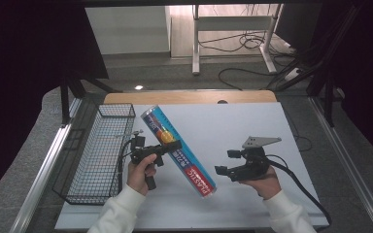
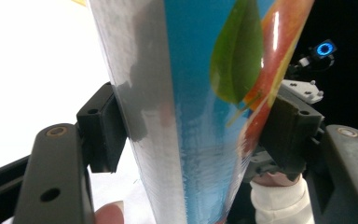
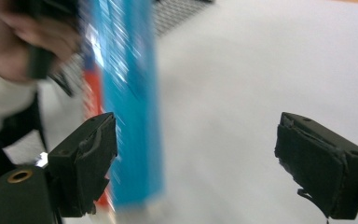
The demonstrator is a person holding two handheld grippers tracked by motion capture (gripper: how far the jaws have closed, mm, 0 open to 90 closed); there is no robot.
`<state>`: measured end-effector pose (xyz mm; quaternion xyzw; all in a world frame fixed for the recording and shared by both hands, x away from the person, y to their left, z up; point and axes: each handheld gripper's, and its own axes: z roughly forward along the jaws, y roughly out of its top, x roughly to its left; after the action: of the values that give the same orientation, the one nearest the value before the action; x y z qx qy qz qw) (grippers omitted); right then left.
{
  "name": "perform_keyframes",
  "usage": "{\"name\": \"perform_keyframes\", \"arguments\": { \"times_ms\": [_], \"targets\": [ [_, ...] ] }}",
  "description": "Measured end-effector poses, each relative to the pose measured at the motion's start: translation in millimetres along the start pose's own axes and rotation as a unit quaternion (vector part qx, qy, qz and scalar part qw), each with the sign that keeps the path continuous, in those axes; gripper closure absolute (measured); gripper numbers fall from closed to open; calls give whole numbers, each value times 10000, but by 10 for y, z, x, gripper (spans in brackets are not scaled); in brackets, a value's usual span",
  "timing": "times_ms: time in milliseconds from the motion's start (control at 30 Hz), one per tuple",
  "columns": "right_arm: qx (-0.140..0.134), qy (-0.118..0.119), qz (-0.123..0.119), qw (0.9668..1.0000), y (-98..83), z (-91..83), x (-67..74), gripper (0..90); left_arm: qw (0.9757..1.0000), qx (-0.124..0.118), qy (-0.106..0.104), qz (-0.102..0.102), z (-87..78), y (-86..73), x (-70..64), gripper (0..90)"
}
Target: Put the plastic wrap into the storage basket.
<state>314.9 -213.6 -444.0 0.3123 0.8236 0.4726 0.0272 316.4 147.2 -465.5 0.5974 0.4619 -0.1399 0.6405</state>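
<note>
White sheeting covers the table [image 1: 252,131], with a black wire basket [image 1: 97,155] along its left edge. Just right of the basket, the left hand-held gripper [image 1: 167,145] pinches a long blue tube [image 1: 177,150] near its middle, holding it tilted, with its far end toward the basket. Well apart on the right, the right hand-held gripper [image 1: 226,162] stands spread with nothing between its jaws.

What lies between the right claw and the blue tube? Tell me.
In the high view, bare white table top separates the open right claw from the blue tube, which the left claw clamps.
</note>
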Motion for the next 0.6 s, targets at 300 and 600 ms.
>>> {"name": "perform_keyframes", "arguments": {
  "times_ms": [300, 600],
  "targets": [
    [288, -445, -43, 9986, -233, -89, -135, 127, 9993, -67, 204, 311, -215, 94, -113, 321],
    [348, -530, 24, 9980, -309, -151, -190, 127, 9980, -150, 380, 487, -488, 202, -214, 321]
  ]
}}
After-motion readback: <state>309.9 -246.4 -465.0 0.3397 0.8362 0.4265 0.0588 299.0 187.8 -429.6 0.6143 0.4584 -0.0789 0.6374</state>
